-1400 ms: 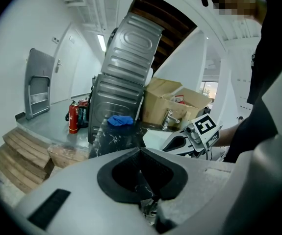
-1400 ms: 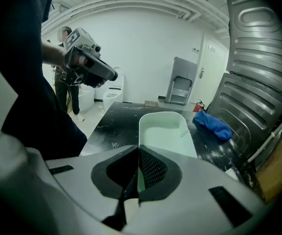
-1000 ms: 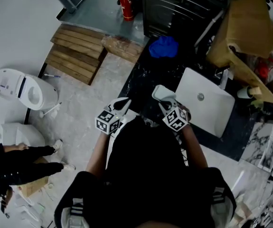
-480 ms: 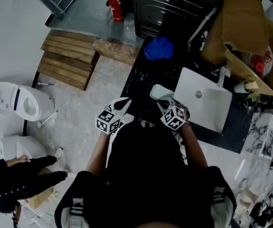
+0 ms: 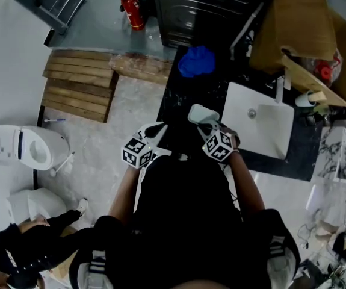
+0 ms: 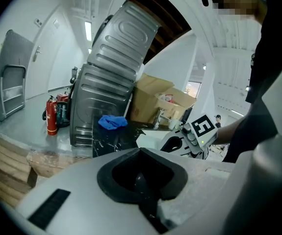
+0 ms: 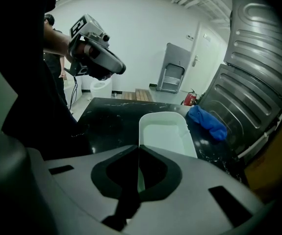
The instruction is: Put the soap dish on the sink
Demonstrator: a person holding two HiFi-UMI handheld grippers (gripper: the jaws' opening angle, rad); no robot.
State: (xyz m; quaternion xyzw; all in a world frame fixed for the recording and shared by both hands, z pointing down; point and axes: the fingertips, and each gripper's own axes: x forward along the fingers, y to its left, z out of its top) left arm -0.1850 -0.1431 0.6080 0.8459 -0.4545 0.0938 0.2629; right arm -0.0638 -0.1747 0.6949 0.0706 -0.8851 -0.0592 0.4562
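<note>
My right gripper (image 7: 139,150) is shut on the near rim of the white, oblong soap dish (image 7: 163,132). It holds the dish in the air above the black marble counter (image 7: 109,121). In the head view the soap dish (image 5: 200,114) sticks out ahead of the right gripper (image 5: 209,124), just left of the white sink basin (image 5: 260,131). My left gripper (image 5: 154,129) hangs beside it over the counter's left edge. Its jaws (image 6: 141,150) are shut with nothing between them.
A blue cloth (image 5: 197,61) lies at the counter's far end, before a dark ribbed metal unit (image 5: 203,5). Cardboard boxes (image 5: 305,23) crowd behind the sink. On the floor are a wooden pallet (image 5: 79,86), a red fire extinguisher (image 5: 132,8), a toilet (image 5: 22,146) and a crouching person (image 5: 28,251).
The head view has swung, so the whole scene has slid. Both grippers keep nearly the same pose, the dish still in the right one. The person on the floor has shifted.
</note>
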